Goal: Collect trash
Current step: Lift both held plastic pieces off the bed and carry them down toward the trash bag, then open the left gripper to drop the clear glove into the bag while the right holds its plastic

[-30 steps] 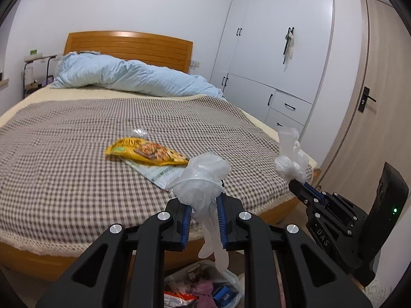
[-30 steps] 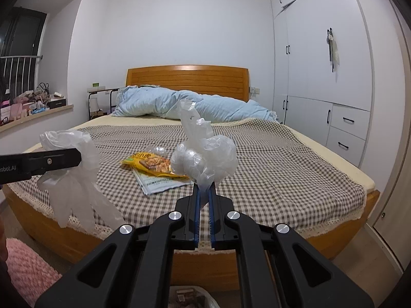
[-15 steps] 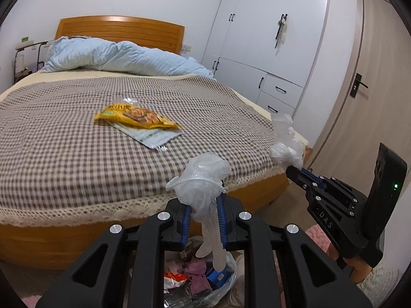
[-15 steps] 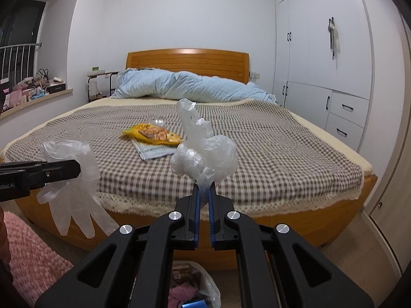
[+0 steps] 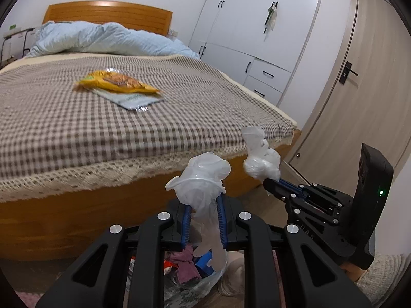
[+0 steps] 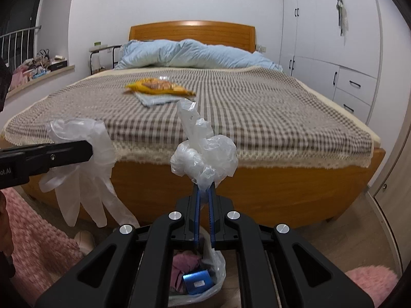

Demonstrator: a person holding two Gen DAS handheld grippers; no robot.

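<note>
The trash bag [image 6: 200, 279] stands open on the floor at the foot edge of the bed [image 6: 257, 197], directly below both grippers. The left gripper [image 5: 204, 210] is clamped on a glove [image 5: 203, 179] with fingers hanging downward. The right gripper [image 6: 203, 197] is clamped on crumpled plastic [image 6: 205, 156]. Farther off, a yellow packet [image 5: 115, 83] lies mid-bed.
</note>
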